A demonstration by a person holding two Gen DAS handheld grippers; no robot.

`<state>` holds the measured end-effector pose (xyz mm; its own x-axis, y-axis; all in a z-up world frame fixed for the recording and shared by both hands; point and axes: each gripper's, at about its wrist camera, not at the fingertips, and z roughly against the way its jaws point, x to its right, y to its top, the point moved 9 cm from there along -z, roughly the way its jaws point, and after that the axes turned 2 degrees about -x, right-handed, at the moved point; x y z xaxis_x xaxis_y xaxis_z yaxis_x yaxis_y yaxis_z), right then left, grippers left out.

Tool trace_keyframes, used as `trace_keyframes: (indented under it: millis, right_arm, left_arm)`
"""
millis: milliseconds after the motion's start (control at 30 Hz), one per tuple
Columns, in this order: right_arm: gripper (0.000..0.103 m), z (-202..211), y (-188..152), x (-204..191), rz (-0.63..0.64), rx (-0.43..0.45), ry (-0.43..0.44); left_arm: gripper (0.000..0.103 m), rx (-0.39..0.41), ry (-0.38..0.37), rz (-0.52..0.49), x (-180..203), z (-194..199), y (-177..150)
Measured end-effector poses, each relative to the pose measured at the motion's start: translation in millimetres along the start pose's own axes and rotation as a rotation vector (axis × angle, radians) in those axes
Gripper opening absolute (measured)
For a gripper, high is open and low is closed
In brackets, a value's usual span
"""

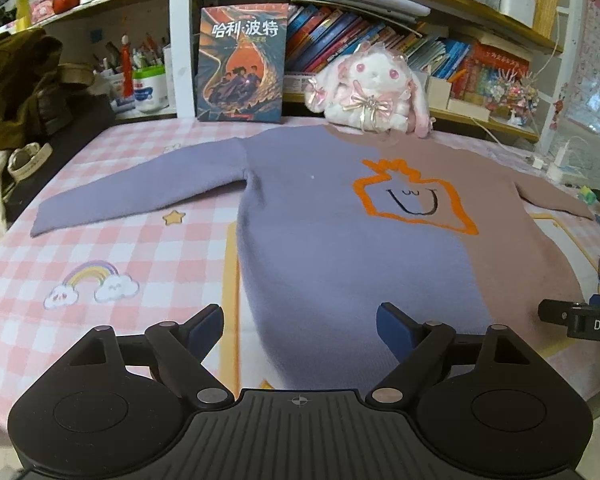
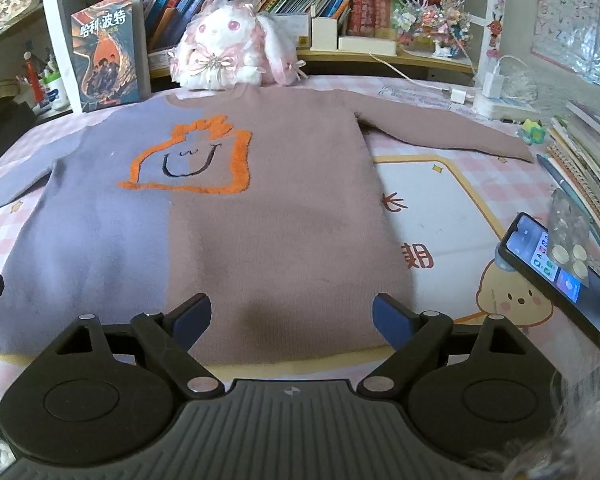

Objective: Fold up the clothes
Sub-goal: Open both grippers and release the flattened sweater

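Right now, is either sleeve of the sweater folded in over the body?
No, the sweater lies flat with its purple sleeve and brown sleeve both spread outward on the checked tablecloth.

**Readable text in view**

- Book (image 1: 242,62) standing upright far ahead of the left tool, left of the plush: cover title "哈利·波特" in white. Same title reads on it in the right wrist view, far ahead-left.
- Sweater (image 2: 228,216) ahead of both tools: black "U"-shaped mark with a tiny "ω"-like squiggle inside an orange outline; reads more as a face than lettering.
- Right tool (image 1: 588,320) body, seen at the left view's right edge: white letters "DAS", cut off by the frame.
- Desk mat (image 2: 440,216) right of the right tool: a red character, likely "期", partly under the sweater hem.
- Book spines, wall chart, phone (image 2: 560,276) icons: too small or blurred to read.
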<state>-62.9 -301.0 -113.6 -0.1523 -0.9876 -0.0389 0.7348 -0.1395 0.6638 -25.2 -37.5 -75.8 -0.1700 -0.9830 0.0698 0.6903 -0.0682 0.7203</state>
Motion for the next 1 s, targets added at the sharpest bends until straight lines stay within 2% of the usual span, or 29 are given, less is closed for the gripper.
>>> trace_keyframes:
  millis: [333,600,833,1000]
  right_arm:
    - [0.091,12,4,-60,-0.048,0.034,-0.085]
    - [0.092,13,-2,-105,-0.095,0.040,-0.145]
    - [0.096,13,-6,-132,-0.106,0.035,-0.179]
    - [0.096,11,-5,-142,-0.108,0.031,-0.195]
  left_arm:
    - [0.087,0.003,-0.081,-0.044,-61,-12,17]
    - [0.088,0.004,-0.101,-0.052,-110,-24,24]
    - [0.088,0.000,-0.063,-0.005,-154,-37,29]
    - [0.088,0.014,0.007,0.051,-195,-47,36]
